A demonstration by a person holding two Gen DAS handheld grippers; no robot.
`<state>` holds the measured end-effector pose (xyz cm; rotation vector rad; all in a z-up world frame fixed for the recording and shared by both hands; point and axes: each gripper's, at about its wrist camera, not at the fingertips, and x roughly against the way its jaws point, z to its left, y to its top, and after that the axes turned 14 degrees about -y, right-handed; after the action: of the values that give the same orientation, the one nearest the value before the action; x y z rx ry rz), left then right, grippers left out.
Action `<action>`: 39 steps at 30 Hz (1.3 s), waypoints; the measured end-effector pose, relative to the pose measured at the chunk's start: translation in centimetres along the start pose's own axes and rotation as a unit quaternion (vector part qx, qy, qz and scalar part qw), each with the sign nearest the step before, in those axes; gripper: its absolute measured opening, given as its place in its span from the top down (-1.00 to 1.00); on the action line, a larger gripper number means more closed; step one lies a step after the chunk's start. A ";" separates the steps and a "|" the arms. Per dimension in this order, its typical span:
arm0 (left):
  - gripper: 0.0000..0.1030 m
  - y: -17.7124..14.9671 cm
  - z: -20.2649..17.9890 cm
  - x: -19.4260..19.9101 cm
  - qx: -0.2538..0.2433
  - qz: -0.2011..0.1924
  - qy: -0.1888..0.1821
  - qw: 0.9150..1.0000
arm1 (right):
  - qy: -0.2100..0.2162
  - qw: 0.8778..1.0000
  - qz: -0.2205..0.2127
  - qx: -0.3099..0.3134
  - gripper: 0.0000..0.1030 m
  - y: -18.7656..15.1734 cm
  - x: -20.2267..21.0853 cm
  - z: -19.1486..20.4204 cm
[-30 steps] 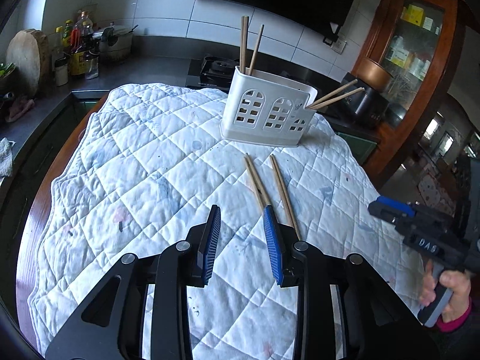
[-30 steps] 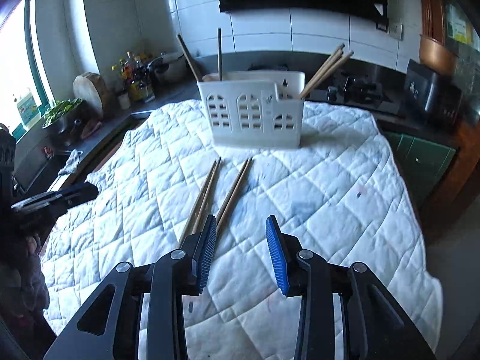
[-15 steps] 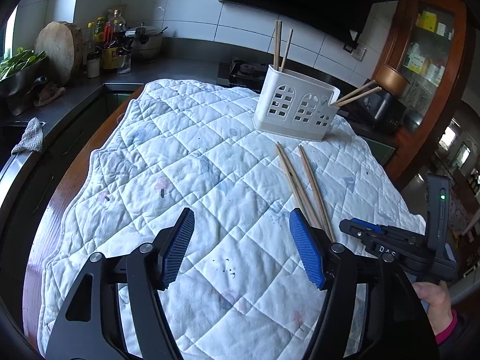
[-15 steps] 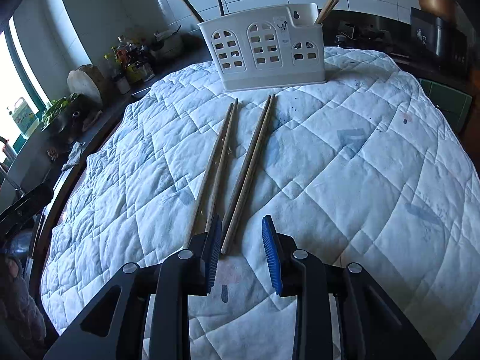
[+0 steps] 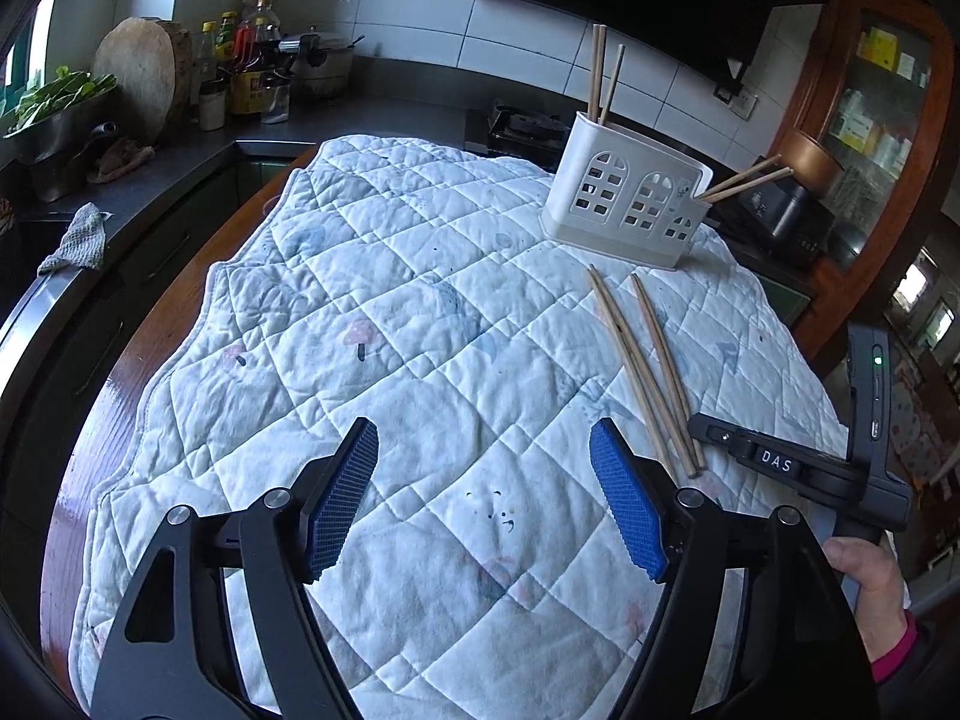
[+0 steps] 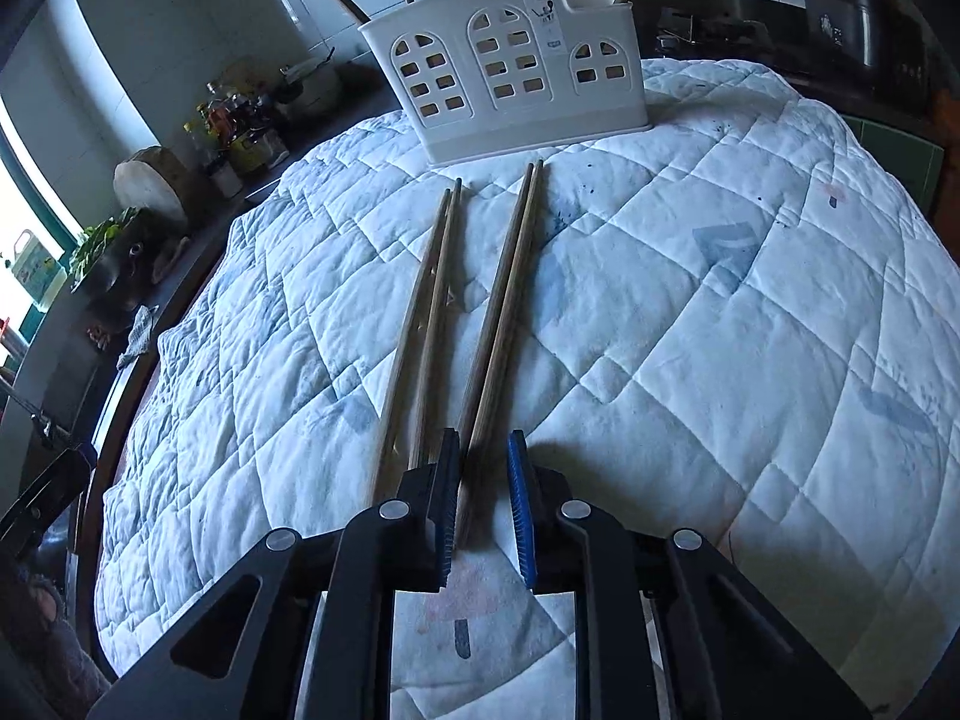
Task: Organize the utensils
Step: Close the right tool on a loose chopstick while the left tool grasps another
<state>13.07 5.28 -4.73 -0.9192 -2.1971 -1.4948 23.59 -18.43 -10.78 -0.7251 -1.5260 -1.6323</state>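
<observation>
Two pairs of wooden chopsticks lie side by side on the quilt, a left pair (image 6: 429, 300) and a right pair (image 6: 504, 300). My right gripper (image 6: 483, 444) straddles the near ends of the right pair. Its jaws are closing, with a small gap still showing on the right pad's side. In the left wrist view the same chopsticks (image 5: 636, 348) lie to the right of my left gripper (image 5: 483, 438), whose jaws are opening over bare quilt with nothing between them. A white utensil holder (image 6: 510, 60) stands behind with several chopsticks upright in it.
A white quilted cloth (image 5: 360, 300) covers the wooden table. A dark counter at the left holds bottles (image 5: 246, 72), a round wooden board (image 5: 141, 78) and a rag (image 5: 75, 237). A wooden cabinet (image 5: 870, 90) stands at the right, and a hand (image 5: 864, 582) holds the right gripper's handle.
My right gripper sank to the near ends of the right pair and its jaws narrowed around them. My left gripper's jaws spread wide and it drew away from the chopsticks.
</observation>
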 end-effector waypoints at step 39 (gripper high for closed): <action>-0.15 -1.2 -7.5 -8.7 -0.032 0.077 -0.037 0.996 | -0.029 0.997 -0.074 0.005 0.87 -0.8 3.6 -3.0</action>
<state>18.07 -4.71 -7.78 -1.1551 -2.0862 -1.4884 21.26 -21.95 -8.57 -0.6726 -1.6629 -1.7231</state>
